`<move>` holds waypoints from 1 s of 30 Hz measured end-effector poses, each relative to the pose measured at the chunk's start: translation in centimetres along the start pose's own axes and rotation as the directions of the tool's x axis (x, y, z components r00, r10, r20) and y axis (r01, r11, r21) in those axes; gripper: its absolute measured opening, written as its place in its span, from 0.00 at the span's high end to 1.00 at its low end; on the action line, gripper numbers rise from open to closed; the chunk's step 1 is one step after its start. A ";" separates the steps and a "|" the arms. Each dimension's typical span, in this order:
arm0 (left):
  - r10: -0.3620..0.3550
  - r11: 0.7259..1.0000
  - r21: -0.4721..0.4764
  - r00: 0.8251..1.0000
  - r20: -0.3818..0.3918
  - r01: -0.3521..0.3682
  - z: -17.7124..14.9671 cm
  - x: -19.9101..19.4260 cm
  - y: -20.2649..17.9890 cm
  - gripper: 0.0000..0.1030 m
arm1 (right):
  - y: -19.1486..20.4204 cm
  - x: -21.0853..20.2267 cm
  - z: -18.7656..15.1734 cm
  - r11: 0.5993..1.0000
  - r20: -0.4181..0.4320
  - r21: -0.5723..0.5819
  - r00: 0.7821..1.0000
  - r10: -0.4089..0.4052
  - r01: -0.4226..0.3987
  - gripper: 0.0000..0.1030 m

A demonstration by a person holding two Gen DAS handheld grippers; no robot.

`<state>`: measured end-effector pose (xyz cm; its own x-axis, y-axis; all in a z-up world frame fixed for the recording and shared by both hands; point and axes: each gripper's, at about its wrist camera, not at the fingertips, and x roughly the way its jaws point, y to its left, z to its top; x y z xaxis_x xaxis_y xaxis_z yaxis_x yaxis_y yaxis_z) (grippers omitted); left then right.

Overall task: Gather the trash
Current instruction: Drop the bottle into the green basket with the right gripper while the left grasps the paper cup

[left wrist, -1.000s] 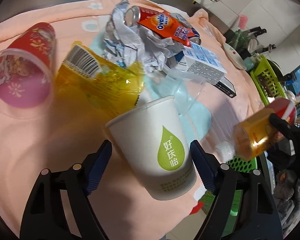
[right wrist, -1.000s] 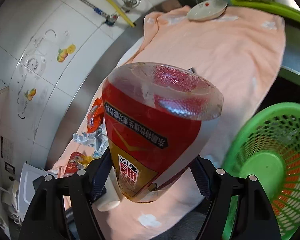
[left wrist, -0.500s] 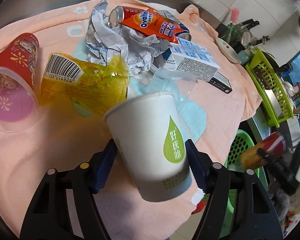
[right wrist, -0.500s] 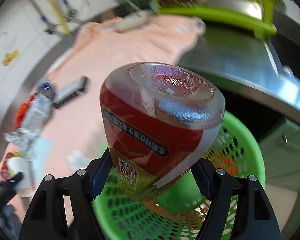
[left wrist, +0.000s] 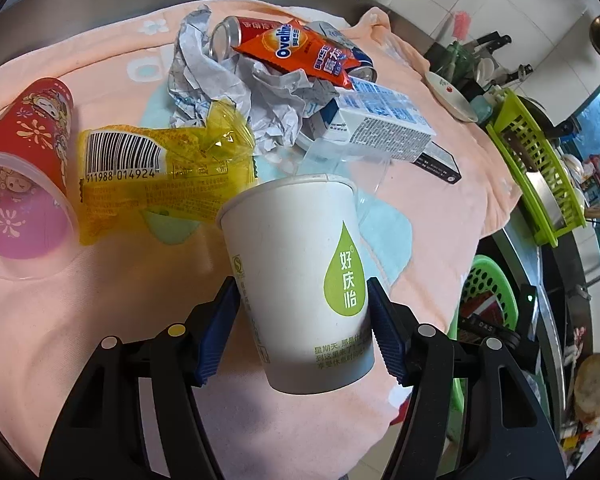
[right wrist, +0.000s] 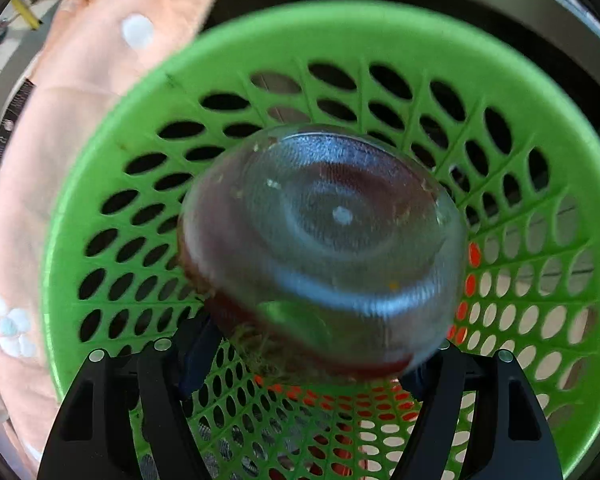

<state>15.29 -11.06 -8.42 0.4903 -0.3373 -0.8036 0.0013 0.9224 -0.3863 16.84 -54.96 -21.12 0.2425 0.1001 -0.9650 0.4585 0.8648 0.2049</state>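
Bare pink cloth (left wrist: pixel 100 320) left of and below the white paper cup (left wrist: pixel 300 280) is free. Past the cup it's crowded: yellow wrapper (left wrist: pixel 160 184), red cup (left wrist: pixel 28 160), crumpled paper (left wrist: pixel 236 88), carton (left wrist: pixel 380 120), touching or overlapping. Green basket (right wrist: pixel 260 40) mouth is mostly blocked by the bottle (right wrist: pixel 324 248); free ring near the rim.

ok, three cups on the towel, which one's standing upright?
The white paper cup between the left gripper's pads; the red cup and clear cup lie tipped.
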 end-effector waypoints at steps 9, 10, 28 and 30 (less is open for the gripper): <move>-0.001 0.999 0.033 1.000 -0.011 0.001 0.1 0.2 -0.2 0.37 | -1.0 3.7 1.6 0.997 -0.138 0.072 0.990 -0.014 0.025 0.32; -0.002 0.999 0.036 1.000 -0.012 0.003 0.1 0.3 -0.2 0.37 | -1.3 4.1 1.7 0.996 -0.153 0.091 0.988 0.003 0.011 0.32; 0.009 0.997 0.076 0.999 -0.034 -0.006 0.8 1.1 -0.4 0.33 | -0.6 7.6 1.3 0.992 -0.212 0.124 0.977 0.023 0.004 0.32; 0.003 0.998 0.070 0.999 -0.036 -0.001 0.9 1.2 -0.2 0.33 | -0.5 7.8 1.1 0.992 -0.221 0.125 0.975 0.025 0.002 0.31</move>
<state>16.65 -11.51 -8.84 0.4590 -0.3409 -0.8204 0.0622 0.9335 -0.3531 19.45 -55.13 -28.55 0.0593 0.2281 -0.9718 0.5623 0.7968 0.2213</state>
